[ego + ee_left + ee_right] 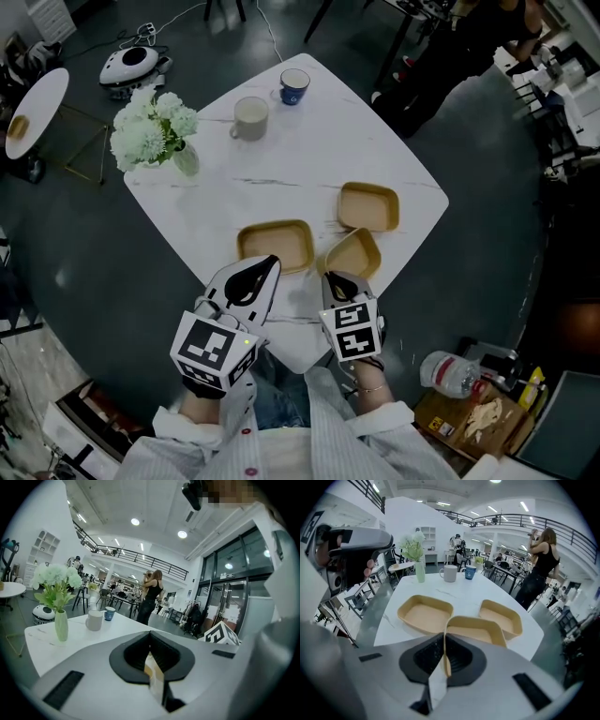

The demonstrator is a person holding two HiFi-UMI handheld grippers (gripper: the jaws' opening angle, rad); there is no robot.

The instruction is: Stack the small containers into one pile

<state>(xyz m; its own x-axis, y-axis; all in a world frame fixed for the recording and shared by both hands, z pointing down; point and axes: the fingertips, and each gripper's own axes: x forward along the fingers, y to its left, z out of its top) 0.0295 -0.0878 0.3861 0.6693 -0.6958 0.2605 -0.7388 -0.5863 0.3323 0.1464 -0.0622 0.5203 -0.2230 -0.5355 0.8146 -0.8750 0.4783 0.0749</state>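
White marble table (309,164) on a dark floor (94,272); right gripper (444,660) clamps the tilted container (354,253) by its rim; left gripper (270,264), jaws together, pinches the near container (277,244); third container (368,206) lies flat beside them; flowers (155,131) and mugs (249,118) stand at the far end.

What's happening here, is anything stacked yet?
Not yet. A person works a handheld tool in each hand at a white table with three tan containers. The right tool is shut on the rim of the middle container, which sits tilted between the other two. The left tool sits at the near rim of the left container, jaws closed on a tan sliver that looks like that rim. The third container lies flat, untouched. None is nested in another.
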